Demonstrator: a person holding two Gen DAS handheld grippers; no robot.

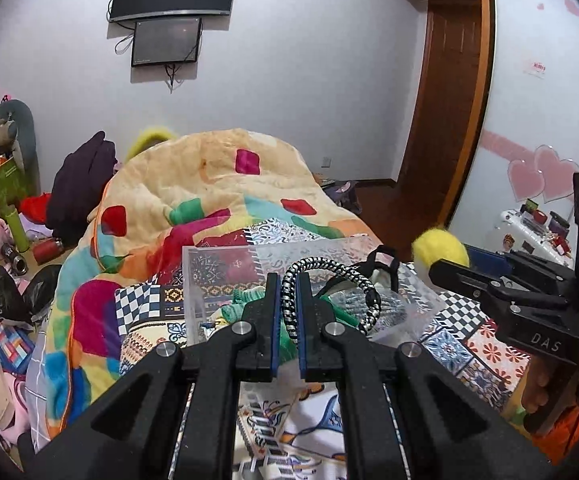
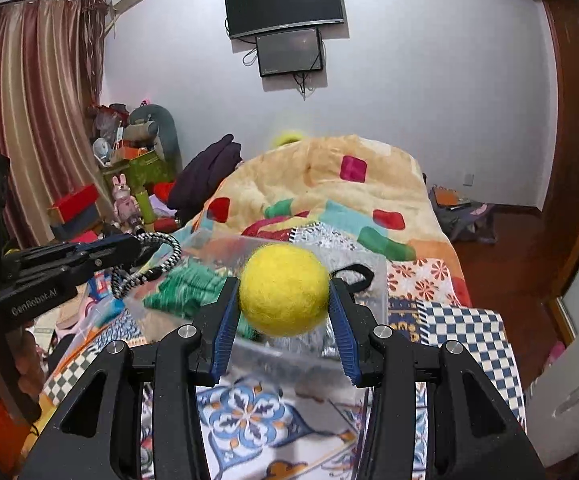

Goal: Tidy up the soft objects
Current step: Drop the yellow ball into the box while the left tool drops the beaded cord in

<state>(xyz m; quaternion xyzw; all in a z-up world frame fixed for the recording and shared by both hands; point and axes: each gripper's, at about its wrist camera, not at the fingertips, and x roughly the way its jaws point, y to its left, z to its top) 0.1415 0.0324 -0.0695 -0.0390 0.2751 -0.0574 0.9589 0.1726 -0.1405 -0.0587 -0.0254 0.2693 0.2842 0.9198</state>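
While both grippers are hovering over clear box (image 1: 225,256), left gripper (image 1: 288,300) jaws clamping braided cord (image 1: 329,276); right gripper (image 2: 285,312) jaws squeezing yellow felt ball (image 2: 284,290); drop-in step seemingly pending; next needing lowering, releasing inside.

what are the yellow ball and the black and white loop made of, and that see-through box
Fuzzy yellow ball: probably felted wool, matte with stray fibres. Black-and-white braided cord loop: looks like woven textile, its speckled plait visible. Clear rectangular box: seemingly rigid plastic, transparent and glossy, with the bedding showing through.

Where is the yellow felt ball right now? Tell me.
The yellow felt ball is clamped in the right gripper, held just above the clear plastic box on the patterned bedspread; in the left wrist view it shows at the right.
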